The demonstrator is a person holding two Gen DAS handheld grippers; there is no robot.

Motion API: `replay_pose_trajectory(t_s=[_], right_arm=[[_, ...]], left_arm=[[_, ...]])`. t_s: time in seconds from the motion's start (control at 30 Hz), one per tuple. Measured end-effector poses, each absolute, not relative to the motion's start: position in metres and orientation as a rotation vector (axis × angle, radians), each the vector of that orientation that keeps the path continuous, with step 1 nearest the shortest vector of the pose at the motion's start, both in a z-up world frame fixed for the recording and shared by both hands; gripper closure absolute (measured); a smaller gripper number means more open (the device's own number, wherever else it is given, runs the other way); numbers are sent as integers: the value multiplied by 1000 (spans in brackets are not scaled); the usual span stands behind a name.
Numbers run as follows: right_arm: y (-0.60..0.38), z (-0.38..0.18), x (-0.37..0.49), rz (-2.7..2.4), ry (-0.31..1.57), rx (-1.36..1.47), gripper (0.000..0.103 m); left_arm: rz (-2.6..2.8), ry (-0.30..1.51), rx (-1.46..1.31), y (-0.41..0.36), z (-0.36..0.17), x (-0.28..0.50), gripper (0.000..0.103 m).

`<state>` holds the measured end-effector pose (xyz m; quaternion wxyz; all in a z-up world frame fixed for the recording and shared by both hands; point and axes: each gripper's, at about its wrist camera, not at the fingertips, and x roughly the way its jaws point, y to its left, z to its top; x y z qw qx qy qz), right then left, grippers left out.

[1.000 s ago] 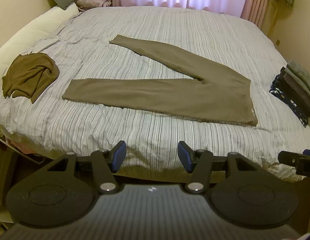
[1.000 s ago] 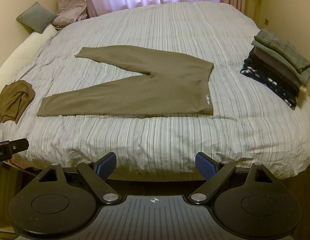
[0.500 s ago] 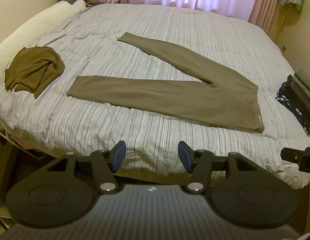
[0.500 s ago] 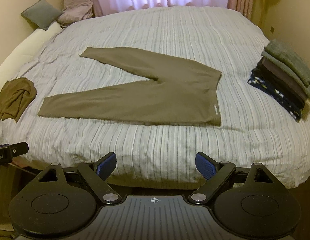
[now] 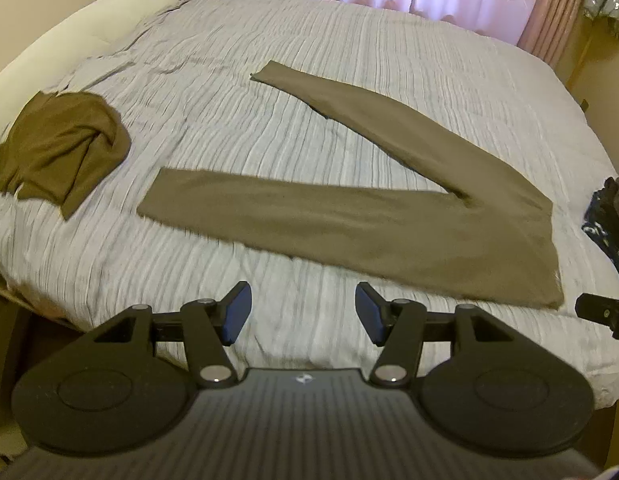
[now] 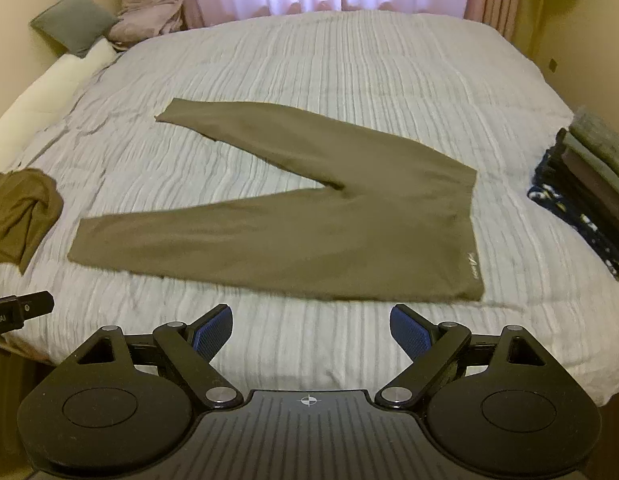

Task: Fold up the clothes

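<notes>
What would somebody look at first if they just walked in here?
Probably the olive-brown leggings, spread flat in a big V in the middle of the striped bed. Next, the crumpled olive top near the bed's left edge and the neat stack of folded clothes at its right edge. Up close, the left claw and right claw both hang open over the near edge.

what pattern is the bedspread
The bedspread has thin grey stripes on white, seen best in the right wrist view.
</notes>
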<state>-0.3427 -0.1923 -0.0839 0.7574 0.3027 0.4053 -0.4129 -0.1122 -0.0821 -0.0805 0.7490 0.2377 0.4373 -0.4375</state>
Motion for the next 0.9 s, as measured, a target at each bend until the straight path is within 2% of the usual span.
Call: replay_pose_trajectory(t_s=[0.5,0.9], right_arm=[[-270,-113,-238,-1002,925,793,14],[-317,-168,-260,-1115,886,869,14]], left_arm=[[-1107,981,596,-186,-103,5,49],[-1223,1036,646,-265,-158,31,50]])
